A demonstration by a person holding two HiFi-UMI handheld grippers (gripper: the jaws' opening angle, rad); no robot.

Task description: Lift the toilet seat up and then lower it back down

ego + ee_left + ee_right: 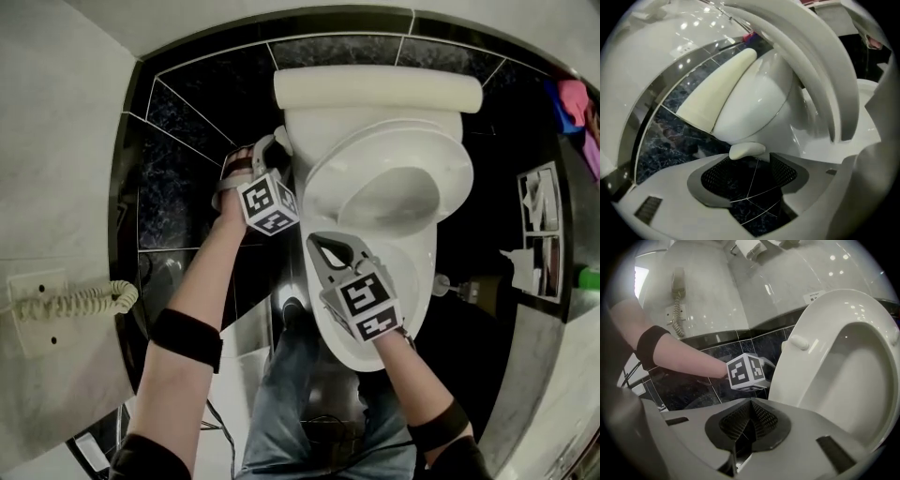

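**Seat up, both grippers off it – lowering comes next**

Nearest: the front of the bowl rim (345,356), with the right gripper (322,247) hovering over it. Its fingers are pressed together with nothing between them, pointing past the seat toward the dark wall tiles (197,122).

Further back, the left gripper (750,171) is at the toilet's left flank near the hinge end. Its fingers are spread wide and empty; only floor tile shows through the gap. A small white oval piece (746,150) sits just past the fingertips, and I can't tell what it is.

The toilet seat (794,376) is raised and tilted, its underside with the bumpers facing the right gripper. Neither gripper touches it. I can't tell whether it leans on the tank behind it. The tank lid (375,91) is at the back against the wall.

My read: the lift is done and lowering is the step in hand.
- Bring the spread left fingers onto the seat's side edge, not the second white arc beside it, probably the cover.
- Pinch firmly before tipping the seat forward, because the glossy plastic will probably slip.
- Follow the hinge arc down slowly.
- Let go only once the bumpers rest on the rim; a free drop would slam.
- Move the right gripper off the bowl front first, since it sits in the seat's path.
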